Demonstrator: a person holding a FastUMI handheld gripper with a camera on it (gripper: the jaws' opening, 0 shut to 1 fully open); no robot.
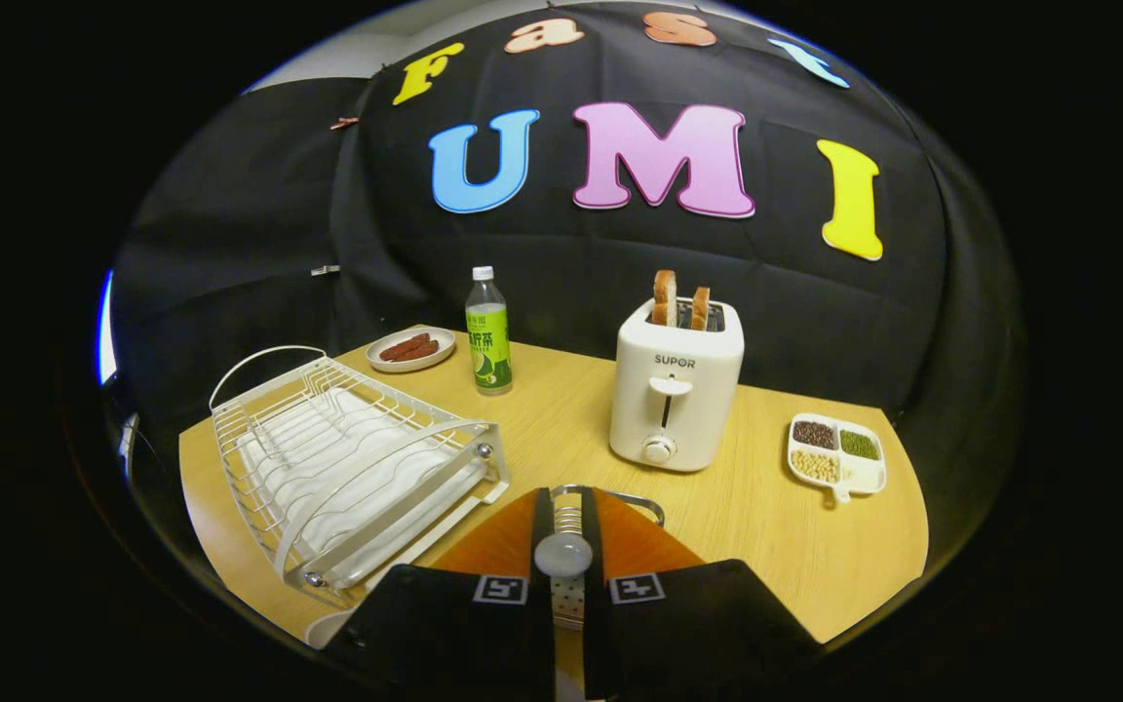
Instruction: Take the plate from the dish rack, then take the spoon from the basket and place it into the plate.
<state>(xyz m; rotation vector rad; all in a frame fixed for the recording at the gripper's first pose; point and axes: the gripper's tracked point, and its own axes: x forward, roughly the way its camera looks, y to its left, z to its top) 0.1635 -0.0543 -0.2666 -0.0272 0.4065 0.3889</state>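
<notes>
Rack [381, 502]: white wire, loop handle at its far end, on the table [561, 409] ahead and left of the fingers. It held a ribbed white tray [323, 468] and no crockery.

Plate [325, 629]: a pale curved rim showed at the near table edge, beside the rack's near corner and mostly hidden behind the gripper body. Whether this was the plate could not be told for sure.

Gripper [562, 497]: its fingers stood almost together, pressing from both sides on a slim upright item taken to be the spoon [562, 554], which had a pale round knob and a ribbed section above it. Two square black-and-white marker tags sat on the gripper body.

Basket [638, 504]: a curved metal rim was seen just beyond the fingertips; its contents were hidden.

Saucer [376, 359]: at the far left of the table, holding reddish-brown sausages [408, 347].

Bottle [488, 336]: clear, white cap, upright just right of the saucer. Its green label carried writing.

Toaster [676, 390]: white, two slots, beyond the fingers and a little right. A slice of toast [665, 297] stood in each slot. A dark brand mark was printed on the front above the lever and knob.

Dish [839, 485]: white, divided, with a short handle, right of the toaster. One section held dark beans [813, 434], one green beans [859, 445] and one pale beans [815, 466].
</notes>
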